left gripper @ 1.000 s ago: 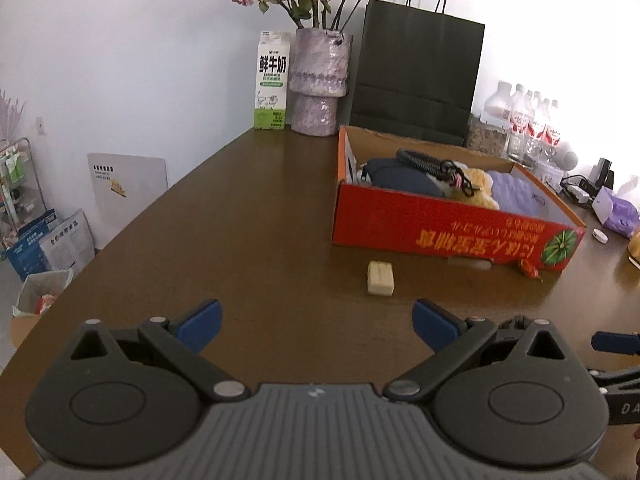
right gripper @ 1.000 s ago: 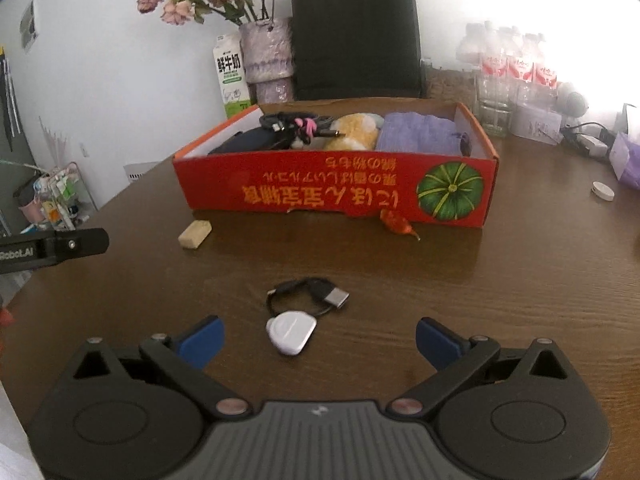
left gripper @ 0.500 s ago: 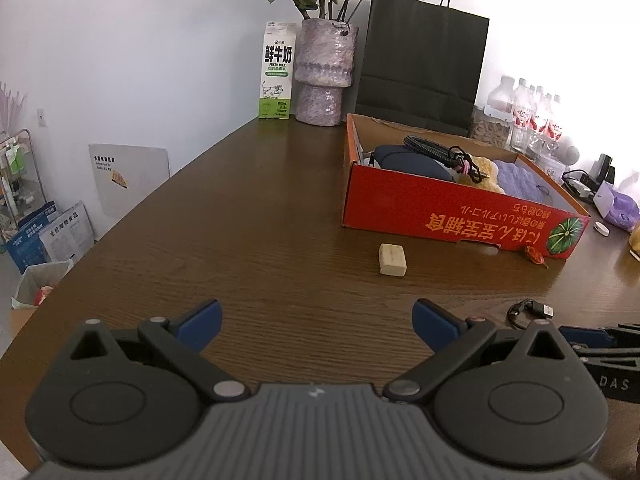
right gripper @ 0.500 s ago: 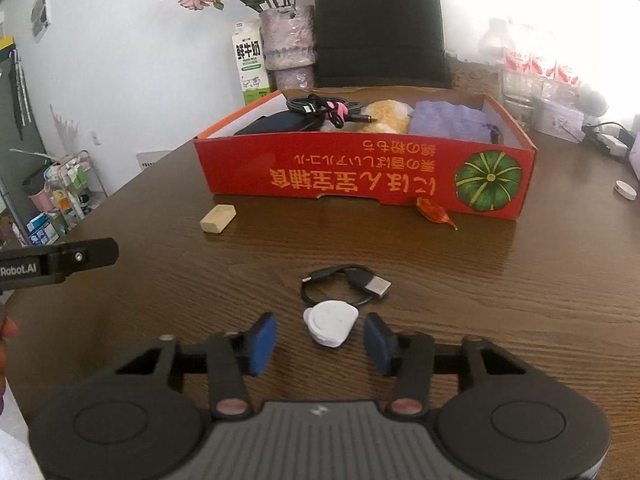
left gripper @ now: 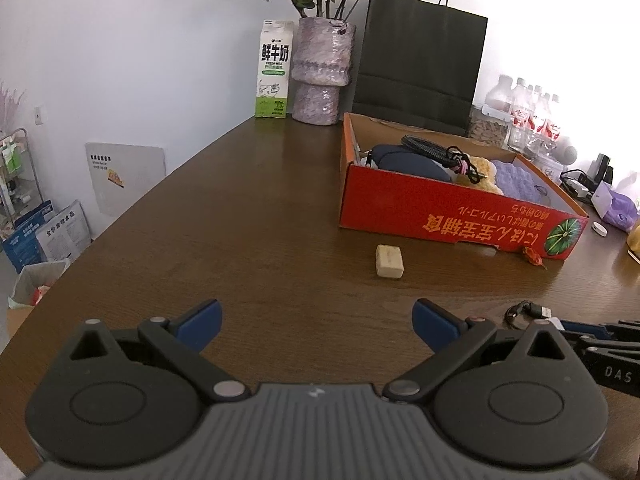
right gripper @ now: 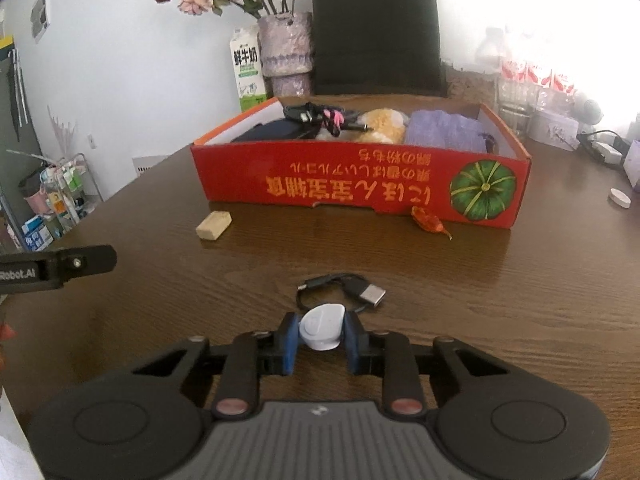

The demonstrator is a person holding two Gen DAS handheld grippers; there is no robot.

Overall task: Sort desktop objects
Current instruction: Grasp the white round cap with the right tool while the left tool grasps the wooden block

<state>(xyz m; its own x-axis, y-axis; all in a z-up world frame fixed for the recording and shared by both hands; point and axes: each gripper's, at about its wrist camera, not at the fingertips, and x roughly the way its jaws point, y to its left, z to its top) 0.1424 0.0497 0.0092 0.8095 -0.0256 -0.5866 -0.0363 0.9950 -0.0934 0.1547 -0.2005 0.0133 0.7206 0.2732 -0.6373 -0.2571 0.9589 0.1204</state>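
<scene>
Dark wood surface point(right gripper: 520, 320), white wall behind; red cardboard box point(right gripper: 360, 184) at far centre, already holding a cable, plush toy and purple cloth, so it reads as the sorting bin.

Right gripper point(right gripper: 322, 338): jaws have just been closing, now clamped on the white charger plug point(right gripper: 323, 326), near centre, low on the surface. Its black USB cable point(right gripper: 348, 286) trails just beyond, still lying flat. Grip on the plug body likely lets the cable follow.

Left gripper point(left gripper: 316, 324): jaws wide, nothing between them, idle at near left.

Tan eraser block point(right gripper: 214, 225) and orange wrapper point(right gripper: 430, 220) lie loose in front of the box, apparently unsorted.
</scene>
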